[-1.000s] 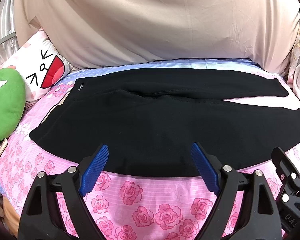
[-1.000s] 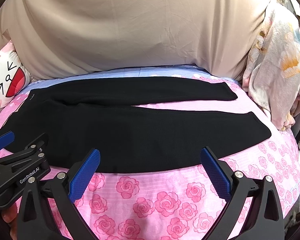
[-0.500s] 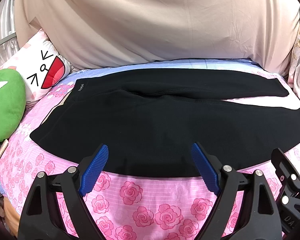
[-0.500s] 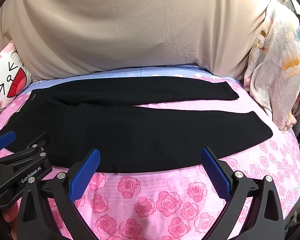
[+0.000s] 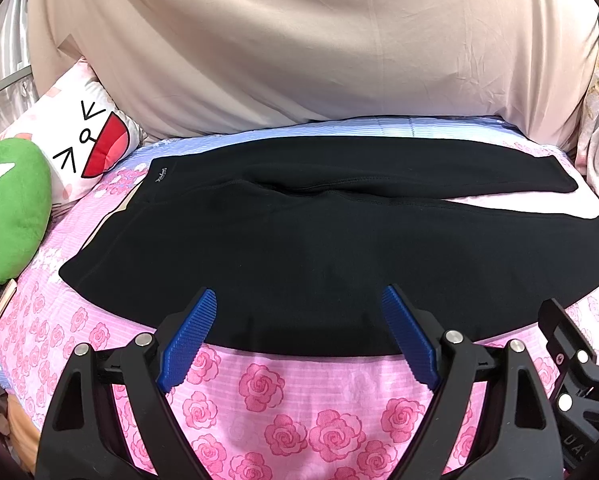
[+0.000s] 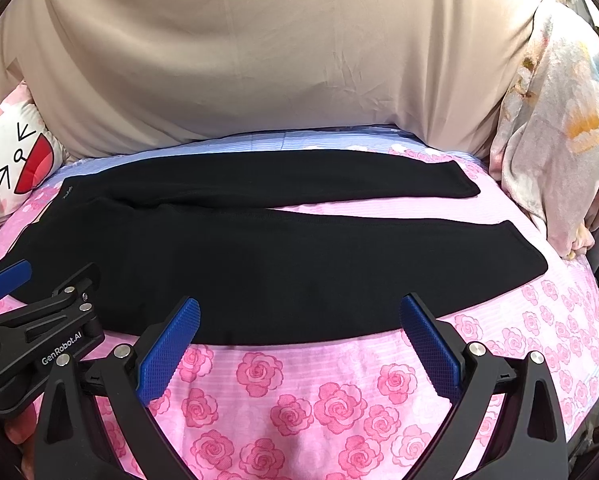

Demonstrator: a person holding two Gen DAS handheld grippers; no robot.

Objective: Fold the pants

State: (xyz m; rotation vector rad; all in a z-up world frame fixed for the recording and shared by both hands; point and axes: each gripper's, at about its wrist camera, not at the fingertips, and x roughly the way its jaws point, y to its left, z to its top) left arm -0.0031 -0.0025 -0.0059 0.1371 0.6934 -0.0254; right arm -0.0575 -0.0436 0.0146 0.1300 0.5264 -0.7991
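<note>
Plushie in green [image 5: 9, 204] sits way over at your 9 o'clock, with the white cartoon-face pillow [image 5: 85, 148] just behind it at about 10. Moving right, the black pants [image 5: 299, 232] lie flat across the pink rose bedsheet [image 5: 291, 400], waistband to the left, both legs running out toward 3 o'clock with a sliver of sheet showing between them. Your left gripper [image 5: 299, 330] hangs at 6 over the near edge of the pants, jaws spread wide, nothing between them. Your right gripper [image 6: 299, 340] is the same deal, wide open and empty. A beige cloth [image 6: 259, 52] fills 12, and a floral blanket [image 6: 559, 140] is bunched up at 2.
</note>
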